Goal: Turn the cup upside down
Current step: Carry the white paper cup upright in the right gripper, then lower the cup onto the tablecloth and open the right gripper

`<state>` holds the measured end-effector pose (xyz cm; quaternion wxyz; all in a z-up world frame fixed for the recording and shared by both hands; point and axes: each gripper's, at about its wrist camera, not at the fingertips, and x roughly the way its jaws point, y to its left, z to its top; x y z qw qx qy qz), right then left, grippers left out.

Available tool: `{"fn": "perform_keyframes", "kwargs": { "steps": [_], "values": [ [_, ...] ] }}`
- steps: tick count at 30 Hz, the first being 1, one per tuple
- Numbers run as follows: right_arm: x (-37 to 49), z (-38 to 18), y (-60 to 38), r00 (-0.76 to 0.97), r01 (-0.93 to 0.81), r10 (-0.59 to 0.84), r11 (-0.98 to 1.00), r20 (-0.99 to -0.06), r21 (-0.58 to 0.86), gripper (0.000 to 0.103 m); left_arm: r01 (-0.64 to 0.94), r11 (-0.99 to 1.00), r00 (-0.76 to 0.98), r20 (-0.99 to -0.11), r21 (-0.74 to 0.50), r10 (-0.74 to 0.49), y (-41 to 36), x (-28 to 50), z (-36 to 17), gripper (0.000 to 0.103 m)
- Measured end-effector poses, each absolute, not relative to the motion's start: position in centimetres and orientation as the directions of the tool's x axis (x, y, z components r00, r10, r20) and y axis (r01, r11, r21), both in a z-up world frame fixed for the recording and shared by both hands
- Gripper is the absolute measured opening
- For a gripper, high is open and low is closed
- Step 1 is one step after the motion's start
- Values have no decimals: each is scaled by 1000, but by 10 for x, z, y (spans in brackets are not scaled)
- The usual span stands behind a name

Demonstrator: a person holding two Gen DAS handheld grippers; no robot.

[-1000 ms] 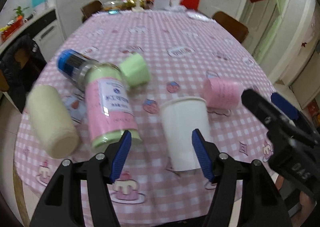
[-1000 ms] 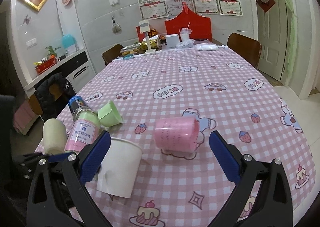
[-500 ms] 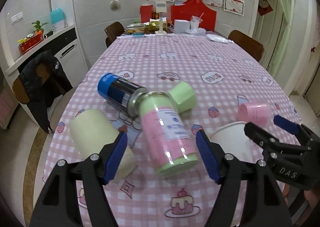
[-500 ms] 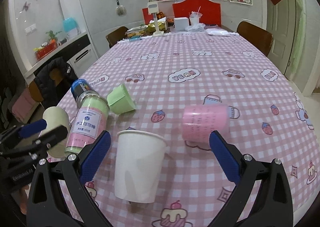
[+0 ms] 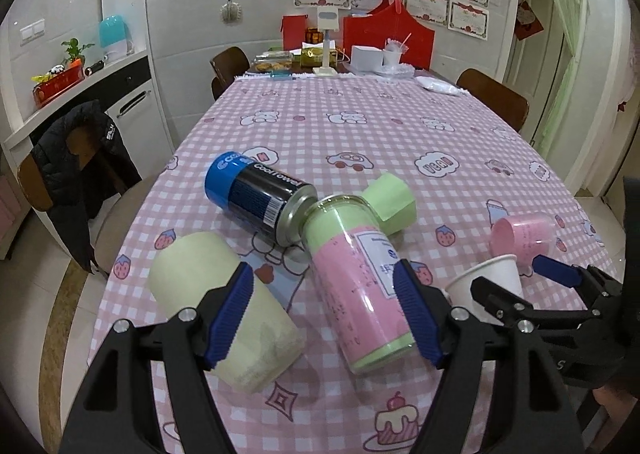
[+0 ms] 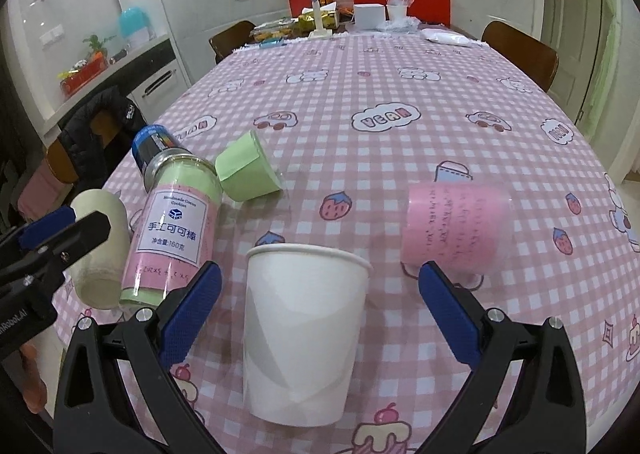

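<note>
A white paper cup (image 6: pixel 304 330) stands upright, mouth up, on the pink checked tablecloth near the front edge. My right gripper (image 6: pixel 320 314) is open, its blue-padded jaws on either side of the cup and apart from it. In the left wrist view the cup (image 5: pixel 486 286) shows partly behind the right gripper's fingers (image 5: pixel 556 274). My left gripper (image 5: pixel 324 314) is open and empty, held over the lying pink-and-green jar (image 5: pixel 356 286), to the left of the cup.
Lying on the cloth: a pink cup (image 6: pixel 456 230), a green cup (image 6: pixel 246 173), a blue-capped can (image 5: pixel 256 197), a cream cylinder (image 5: pixel 224 306), the jar (image 6: pixel 176 238). Clutter and chairs stand at the far end (image 6: pixel 340 21). The table edge is close in front.
My left gripper has swung left, away from the white cup, to above the jar. My right gripper has moved in so its jaws flank the white cup.
</note>
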<state>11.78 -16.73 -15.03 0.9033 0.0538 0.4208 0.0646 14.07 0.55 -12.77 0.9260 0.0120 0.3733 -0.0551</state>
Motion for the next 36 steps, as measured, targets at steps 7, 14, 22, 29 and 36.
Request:
{"fn": "perform_keyframes", "kwargs": {
  "steps": [7,14,22,29,36],
  "values": [
    [125,-160,-162,603,-80,185,982,-776,172,94,116,993,707,-700,-29,-103,9,149,-132,71],
    [133,-168,-160,576,-93,220,975,-787,204,82,110,993,707,-700,-34,-102,13,154,-134,71],
    [136,-164,-159,580,-124,252,967,-774,222,72,106,994,703,-705,-27,-94,13,158,-137,71],
    [144,-144,-154,635,-180,273,962,-722,205,72,92,995,701,-708,-31,-87,14,162,-137,71],
    [146,-133,-147,710,-203,227,972,-667,114,72,73,997,706,-704,-33,-75,18,165,-135,71]
  ]
}}
